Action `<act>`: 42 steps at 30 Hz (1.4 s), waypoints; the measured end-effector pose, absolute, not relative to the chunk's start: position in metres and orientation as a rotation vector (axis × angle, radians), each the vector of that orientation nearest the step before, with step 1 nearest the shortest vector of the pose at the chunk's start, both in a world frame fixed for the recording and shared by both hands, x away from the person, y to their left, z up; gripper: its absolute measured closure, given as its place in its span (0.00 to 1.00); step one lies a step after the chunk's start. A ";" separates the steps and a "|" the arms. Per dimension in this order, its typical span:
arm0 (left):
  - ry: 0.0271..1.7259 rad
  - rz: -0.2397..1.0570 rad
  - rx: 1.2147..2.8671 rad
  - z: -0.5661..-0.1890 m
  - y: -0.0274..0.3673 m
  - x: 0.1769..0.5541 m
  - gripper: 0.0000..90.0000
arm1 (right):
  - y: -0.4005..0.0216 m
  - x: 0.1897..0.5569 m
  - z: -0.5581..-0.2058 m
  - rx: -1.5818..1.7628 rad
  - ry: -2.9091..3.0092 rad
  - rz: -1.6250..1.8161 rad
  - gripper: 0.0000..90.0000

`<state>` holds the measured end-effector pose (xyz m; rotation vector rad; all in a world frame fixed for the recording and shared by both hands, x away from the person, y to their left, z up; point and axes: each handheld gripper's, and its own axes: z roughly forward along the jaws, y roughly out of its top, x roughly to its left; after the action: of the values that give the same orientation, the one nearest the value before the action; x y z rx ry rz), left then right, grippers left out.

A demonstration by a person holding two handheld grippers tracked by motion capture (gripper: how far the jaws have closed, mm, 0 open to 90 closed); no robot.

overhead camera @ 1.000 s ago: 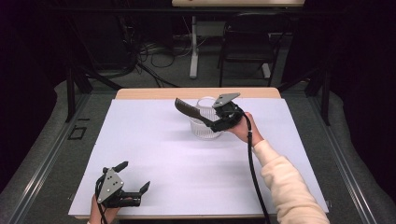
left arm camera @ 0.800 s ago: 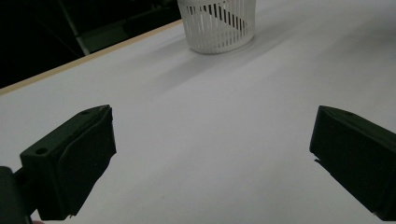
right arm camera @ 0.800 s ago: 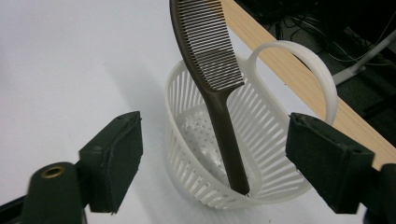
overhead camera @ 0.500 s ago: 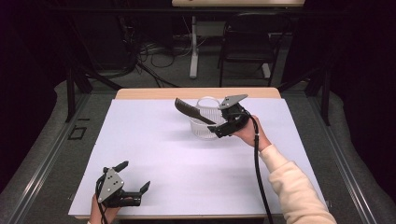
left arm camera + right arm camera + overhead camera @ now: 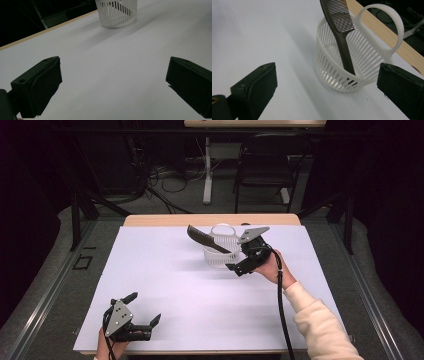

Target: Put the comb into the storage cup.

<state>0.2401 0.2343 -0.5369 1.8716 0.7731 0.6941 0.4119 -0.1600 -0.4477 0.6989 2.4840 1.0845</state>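
1. A white surface (image 5: 200, 310) with a pale wooden strip along its far edge stands in a dark room.
2. At the near edge, toward the near left corner, the left gripper (image 5: 145, 316) rests low in a hand, well apart from everything else on the surface. In the left gripper view its jaws stand wide apart with bare white surface between them, released and holding nothing.
3. Toward the far edge, a little right of the middle, the right gripper (image 5: 234, 265) is held in the person's right hand (image 5: 270, 267), with a cream sleeve (image 5: 320, 325) running back to the near right corner. Its jaws have just been opening and stand spread wide, with nothing pressed between them.
4. Just beyond those jaws sits a white slatted basket (image 5: 347, 67), upright on the surface close to the far edge, with a looped handle (image 5: 387, 27) rising on its far side.
5. A dark comb (image 5: 339, 30) stands inside the basket, its handle end down against the basket's wall and its toothed end leaning out over the rim toward the left side of the surface. Neither gripper touches it.
6. Beyond the far edge, cables, a chair (image 5: 265, 165) and table legs sit on the grey floor.
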 end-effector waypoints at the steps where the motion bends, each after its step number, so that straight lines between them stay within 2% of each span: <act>1: 0.774 0.695 1.871 -0.537 0.234 0.240 0.00 | -0.161 0.410 -0.448 0.703 2.487 1.088 0.02; 42: 0.785 0.698 1.871 -0.537 0.235 0.240 0.00 | -0.198 0.333 -0.472 0.698 2.443 1.147 0.00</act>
<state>0.2397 0.2354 -0.5373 1.8707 0.7853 0.6985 0.3332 -0.1978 -0.4721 0.6982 2.4431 1.1471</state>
